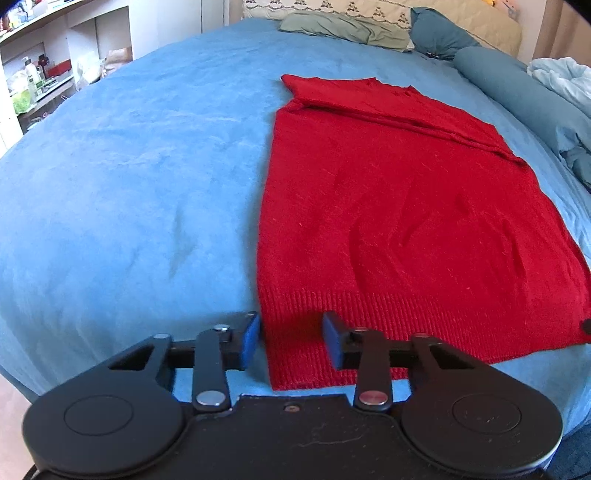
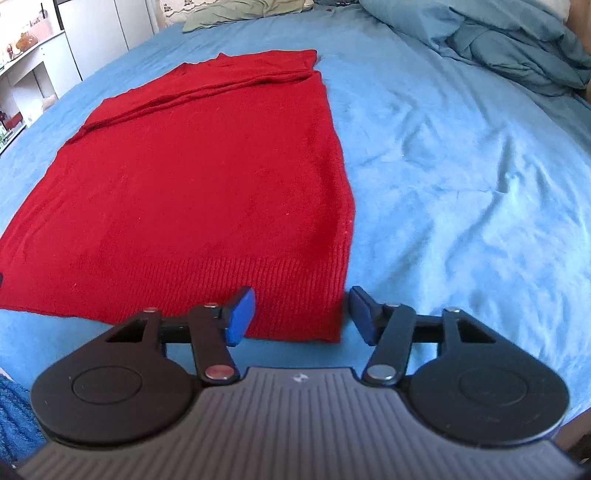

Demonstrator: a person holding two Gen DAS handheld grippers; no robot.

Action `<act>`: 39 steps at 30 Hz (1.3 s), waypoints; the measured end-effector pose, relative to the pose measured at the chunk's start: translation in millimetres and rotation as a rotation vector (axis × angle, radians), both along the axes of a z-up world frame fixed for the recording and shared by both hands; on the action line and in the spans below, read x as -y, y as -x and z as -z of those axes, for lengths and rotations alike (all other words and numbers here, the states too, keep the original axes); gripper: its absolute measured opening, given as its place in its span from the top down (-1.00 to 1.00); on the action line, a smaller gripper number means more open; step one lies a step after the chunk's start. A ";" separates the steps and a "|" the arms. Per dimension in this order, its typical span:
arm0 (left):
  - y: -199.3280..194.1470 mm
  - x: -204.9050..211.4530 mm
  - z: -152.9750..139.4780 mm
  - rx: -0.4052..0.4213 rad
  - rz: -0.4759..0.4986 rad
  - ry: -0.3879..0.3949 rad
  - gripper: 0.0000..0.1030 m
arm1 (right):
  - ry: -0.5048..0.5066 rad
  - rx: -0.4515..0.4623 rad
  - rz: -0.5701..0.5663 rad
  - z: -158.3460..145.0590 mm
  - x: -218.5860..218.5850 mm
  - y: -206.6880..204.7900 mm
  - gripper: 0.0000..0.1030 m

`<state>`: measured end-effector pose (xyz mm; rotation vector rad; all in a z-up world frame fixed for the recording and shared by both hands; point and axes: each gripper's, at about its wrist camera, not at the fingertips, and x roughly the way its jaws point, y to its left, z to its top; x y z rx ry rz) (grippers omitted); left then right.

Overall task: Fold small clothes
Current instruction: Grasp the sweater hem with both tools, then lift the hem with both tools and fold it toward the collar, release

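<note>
Sweater (image 1: 402,229), red, lies flat on your blue bed (image 1: 129,177), sleeve folded across its 12 o'clock end | your left tongs (image 1: 290,341) gape over the hem's left corner | your right tongs (image 2: 301,315) gape over the hem's right corner.

Sweater (image 1: 388,221) lies flat on the bed (image 1: 129,166) — pillows (image 1: 332,26) behind it, shelves (image 1: 44,74) off left, rumpled duvet (image 2: 517,48) right.
</note>
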<state>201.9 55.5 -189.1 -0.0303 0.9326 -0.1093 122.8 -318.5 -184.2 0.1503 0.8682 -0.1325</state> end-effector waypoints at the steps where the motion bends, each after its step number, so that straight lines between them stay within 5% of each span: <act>1: 0.6 0.3 0.5 -0.001 0.001 -0.001 0.38 | 0.002 0.003 0.001 0.3 -0.6 0.2 -0.20; 5: 1.9 2.9 2.0 -0.009 0.013 0.000 0.76 | 0.007 0.014 -0.005 -0.3 -3.2 1.0 0.19; 9: 2.8 3.7 1.2 -0.006 0.028 -0.002 0.89 | 0.003 0.025 0.000 -2.7 -0.9 0.3 0.56; 15: 4.8 -1.8 -15.9 0.012 0.010 0.031 0.91 | -0.057 0.066 0.010 -19.1 7.0 2.1 0.59; 24: -25.9 -7.9 -94.3 0.173 0.023 0.095 0.92 | -0.287 0.188 0.035 -93.9 37.3 -23.5 0.59; 28: -82.5 1.3 -133.1 0.228 0.017 0.131 0.92 | -0.358 0.248 0.032 -129.9 54.2 -66.9 0.60; 33: -201.0 42.2 -169.2 0.301 0.007 0.054 0.92 | -0.359 0.319 0.046 -170.2 73.8 -178.1 0.60; 36: -287.6 67.1 -159.4 0.276 -0.031 0.034 0.92 | -0.341 0.327 0.090 -166.4 87.1 -264.6 0.60; 39: -368.2 84.6 -116.3 0.251 -0.071 -0.023 0.91 | -0.319 0.319 0.111 -131.0 95.6 -350.6 0.60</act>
